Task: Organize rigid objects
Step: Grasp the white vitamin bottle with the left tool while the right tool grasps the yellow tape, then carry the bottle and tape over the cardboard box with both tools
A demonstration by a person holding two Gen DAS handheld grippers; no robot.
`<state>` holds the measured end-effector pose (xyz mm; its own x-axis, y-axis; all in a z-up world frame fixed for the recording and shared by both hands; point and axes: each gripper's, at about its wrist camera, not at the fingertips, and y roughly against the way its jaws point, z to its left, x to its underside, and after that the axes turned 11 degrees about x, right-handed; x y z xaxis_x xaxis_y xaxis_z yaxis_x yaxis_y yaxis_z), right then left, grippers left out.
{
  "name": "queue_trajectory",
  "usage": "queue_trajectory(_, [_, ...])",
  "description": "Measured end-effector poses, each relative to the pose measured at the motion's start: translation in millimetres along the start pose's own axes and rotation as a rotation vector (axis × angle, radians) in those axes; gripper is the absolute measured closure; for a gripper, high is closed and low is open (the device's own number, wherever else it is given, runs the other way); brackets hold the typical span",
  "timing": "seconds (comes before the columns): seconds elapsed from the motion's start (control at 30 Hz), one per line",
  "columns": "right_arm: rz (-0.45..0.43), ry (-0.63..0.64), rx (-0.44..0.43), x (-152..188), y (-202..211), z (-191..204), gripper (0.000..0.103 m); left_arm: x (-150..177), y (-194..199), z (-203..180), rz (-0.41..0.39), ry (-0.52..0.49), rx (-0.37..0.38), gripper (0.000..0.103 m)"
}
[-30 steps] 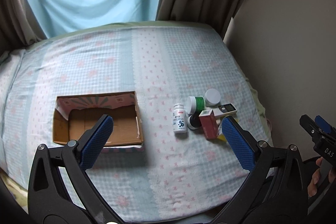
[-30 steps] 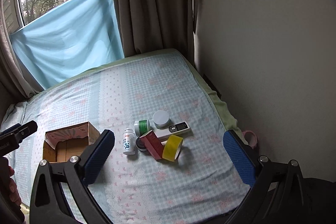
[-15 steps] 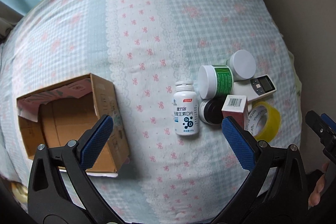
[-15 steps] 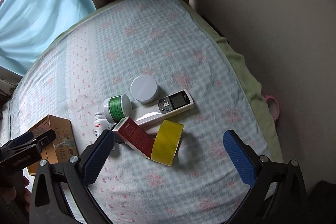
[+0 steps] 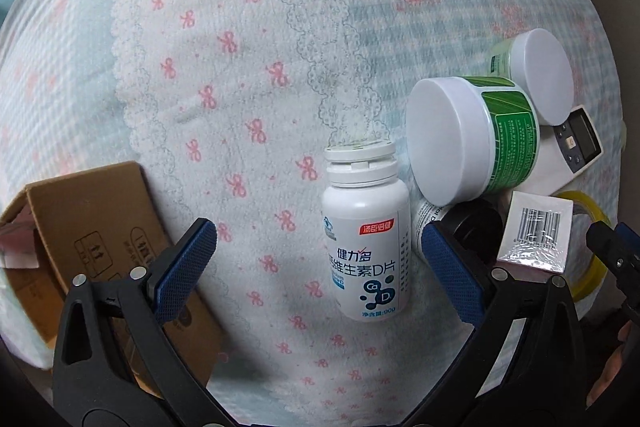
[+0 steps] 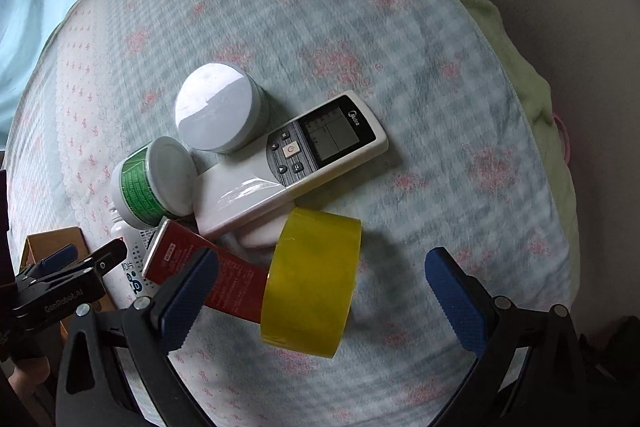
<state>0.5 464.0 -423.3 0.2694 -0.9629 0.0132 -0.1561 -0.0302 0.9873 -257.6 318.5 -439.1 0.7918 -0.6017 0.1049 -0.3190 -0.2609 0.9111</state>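
Note:
A white pill bottle (image 5: pixel 366 239) stands on the bed between the jaws of my open left gripper (image 5: pixel 320 255). Right of it are a green-labelled jar (image 5: pixel 476 135), a second white-lidded jar (image 5: pixel 540 75), a white remote (image 5: pixel 572 147), a red box (image 5: pixel 536 235) and a yellow tape roll (image 5: pixel 588 267). In the right wrist view my open right gripper (image 6: pixel 320 287) hangs over the yellow tape roll (image 6: pixel 312 279), with the red box (image 6: pixel 224 279), the remote (image 6: pixel 296 163), the green jar (image 6: pixel 156 183) and the white-lidded jar (image 6: pixel 218 107) behind it.
An open cardboard box (image 5: pixel 80 227) lies at the left. The bedspread (image 5: pixel 240 67) is patterned in pink bows. The bed's right edge with green bedding (image 6: pixel 520 67) meets a wall. The left gripper (image 6: pixel 60 279) shows at the left of the right wrist view.
Both grippers have dropped closer to the bed. The left one has closed in on the pill bottle, the right one on the tape roll. Both stay open.

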Motion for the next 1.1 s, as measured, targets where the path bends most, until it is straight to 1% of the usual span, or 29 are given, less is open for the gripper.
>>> queue_trajectory(0.07, [0.028, 0.001, 0.0, -1, -8, 2, 0.005, -2, -9, 0, 0.021, -0.008, 0.004, 0.007])
queue_trajectory(0.13, [0.049, -0.002, 0.0, -1, -16, 3, 0.006, -3, -15, -1, 0.042, -0.016, 0.017, 0.008])
queue_trajectory(0.17, [0.055, -0.005, -0.003, -2, -18, 3, 0.009, -3, -18, -1, 0.048, -0.014, 0.024, 0.009])
queue_trajectory(0.23, [0.071, -0.012, -0.009, -2, -23, 3, 0.017, -3, -23, -2, 0.065, -0.016, 0.04, 0.015])
queue_trajectory(0.27, [0.079, -0.017, -0.008, -2, -26, 3, 0.019, -3, -26, -2, 0.075, -0.014, 0.054, 0.019])
queue_trajectory(0.3, [0.088, -0.022, -0.006, -2, -28, 2, 0.022, -3, -28, -1, 0.085, -0.006, 0.077, 0.029])
queue_trajectory(0.33, [0.097, -0.028, -0.005, -1, -30, 1, 0.028, -2, -31, 0, 0.102, 0.004, 0.1, 0.038])
queue_trajectory(0.37, [0.108, -0.031, -0.006, -1, -32, 0, 0.03, -2, -35, 0, 0.12, 0.011, 0.116, 0.043])
queue_trajectory(0.4, [0.119, -0.034, -0.007, 0, -34, 0, 0.035, -1, -38, -1, 0.133, 0.011, 0.13, 0.054])
queue_trajectory(0.43, [0.127, -0.035, -0.008, 1, -36, -1, 0.041, 0, -40, -3, 0.139, 0.0, 0.124, 0.056])
queue_trajectory(0.47, [0.131, -0.036, -0.019, 2, -37, -2, 0.044, 1, -40, -6, 0.134, -0.018, 0.111, 0.056])
queue_trajectory(0.5, [0.132, -0.038, -0.024, 3, -37, -3, 0.05, 2, -39, -8, 0.128, -0.029, 0.104, 0.056])
queue_trajectory(0.53, [0.132, -0.042, -0.025, 4, -36, -3, 0.057, 4, -38, -9, 0.123, -0.034, 0.104, 0.056])
queue_trajectory(0.6, [0.132, -0.041, -0.026, 4, -34, -3, 0.065, 7, -36, -8, 0.109, -0.03, 0.117, 0.056])
queue_trajectory(0.93, [0.115, -0.043, -0.04, 12, -17, -9, 0.065, 19, -14, -6, 0.049, 0.022, 0.165, 0.057])
queue_trajectory(1.1, [0.073, -0.041, -0.033, 16, 4, -17, 0.065, 27, 7, -11, 0.009, 0.026, 0.179, 0.057])
